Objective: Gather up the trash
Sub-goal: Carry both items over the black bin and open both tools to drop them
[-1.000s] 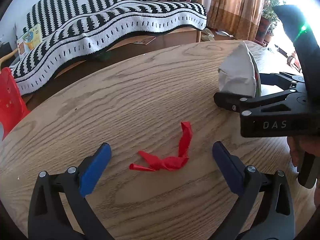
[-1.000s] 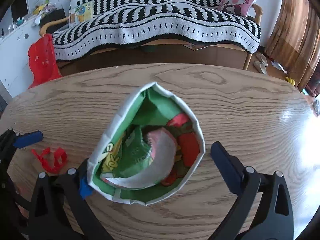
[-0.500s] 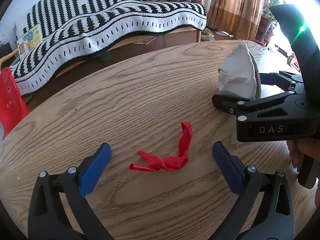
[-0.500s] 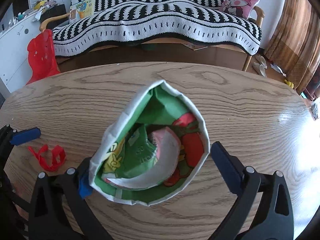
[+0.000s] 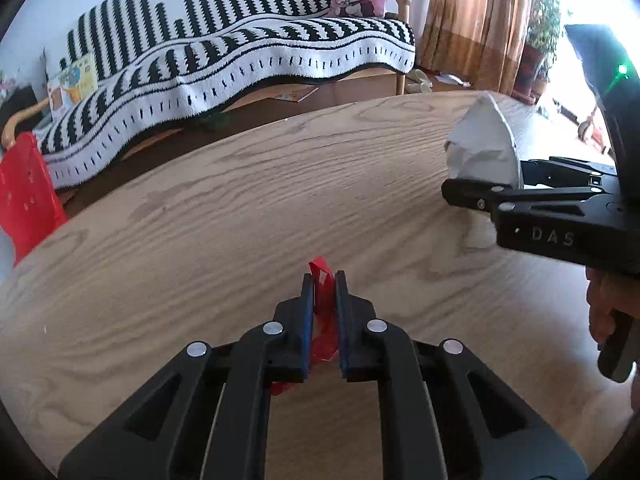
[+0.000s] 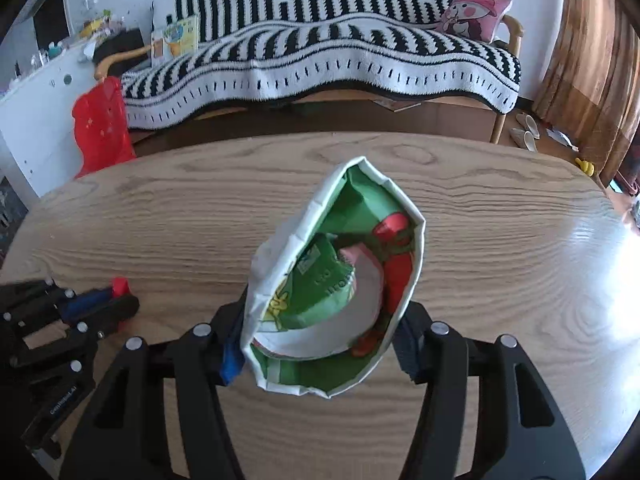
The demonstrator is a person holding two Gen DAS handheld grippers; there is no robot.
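Left wrist view: left gripper (image 5: pixel 322 280) pinches the red wrapper (image 5: pixel 322 322) at six o'clock above the table (image 5: pixel 200 220); right gripper (image 6: pixel 320 328), jaws closing, squeezes the paper bag (image 6: pixel 280 256) at centre.

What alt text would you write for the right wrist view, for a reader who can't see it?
A hand-held gripper closes its two black jaws on an open paper bag, white outside, green and red inside, standing on a wooden table. At the left edge a second gripper pinches a red scrap; a striped sofa stands behind.
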